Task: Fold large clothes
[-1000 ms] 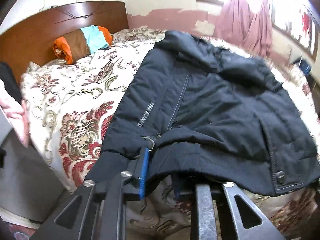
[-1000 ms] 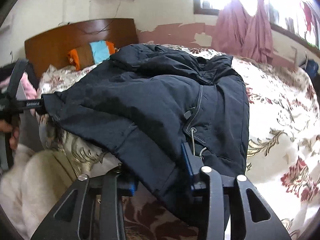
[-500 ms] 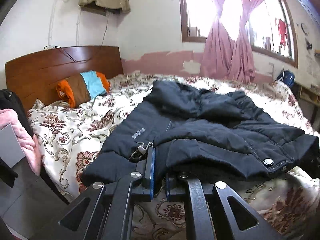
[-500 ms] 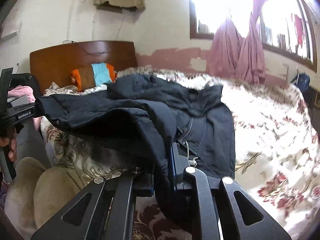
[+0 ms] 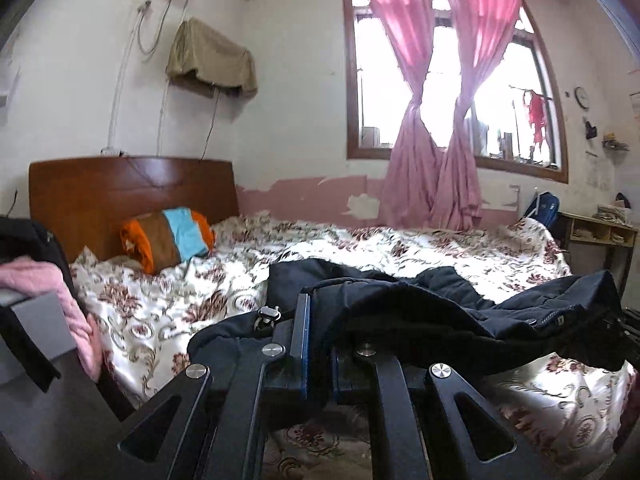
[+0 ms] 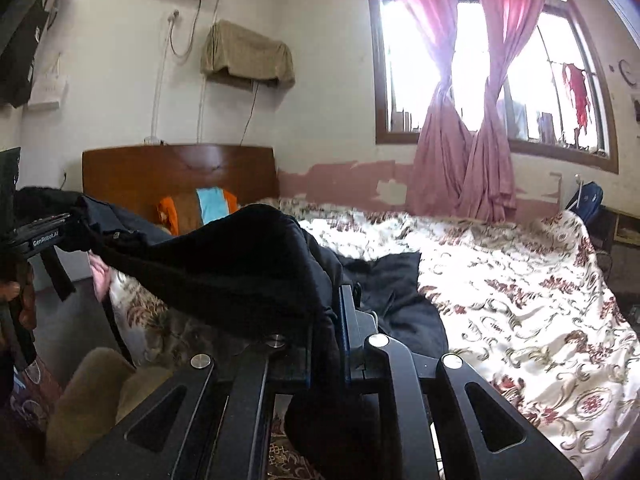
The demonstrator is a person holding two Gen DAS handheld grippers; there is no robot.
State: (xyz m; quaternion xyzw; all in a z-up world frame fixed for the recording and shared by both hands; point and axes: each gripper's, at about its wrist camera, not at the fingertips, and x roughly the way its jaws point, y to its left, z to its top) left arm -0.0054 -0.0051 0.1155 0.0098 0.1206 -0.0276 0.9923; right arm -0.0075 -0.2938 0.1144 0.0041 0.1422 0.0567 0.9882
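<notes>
A large black padded jacket (image 5: 420,312) hangs by its near hem above the floral bedspread (image 5: 360,248), its far part still resting on the bed. My left gripper (image 5: 318,320) is shut on the hem next to a metal zip pull (image 5: 267,314). In the right wrist view the jacket (image 6: 240,264) stretches as a dark band to the left, and my right gripper (image 6: 326,320) is shut on its other hem corner, cloth bunched between the pads. The left gripper (image 6: 44,236) shows there at the far left edge, holding the cloth.
A wooden headboard (image 5: 132,192) and an orange, brown and blue pillow (image 5: 168,240) lie at the bed's left end. Pink curtains (image 5: 432,152) cover the window behind. Pink cloth (image 5: 52,292) sits at the left edge, a small desk (image 5: 596,236) at the right.
Both grippers have risen and tilted up with the jacket's hem, lifting its near edge off the bed. The right jaws closed fully onto the cloth. The wall and window have come into view.
</notes>
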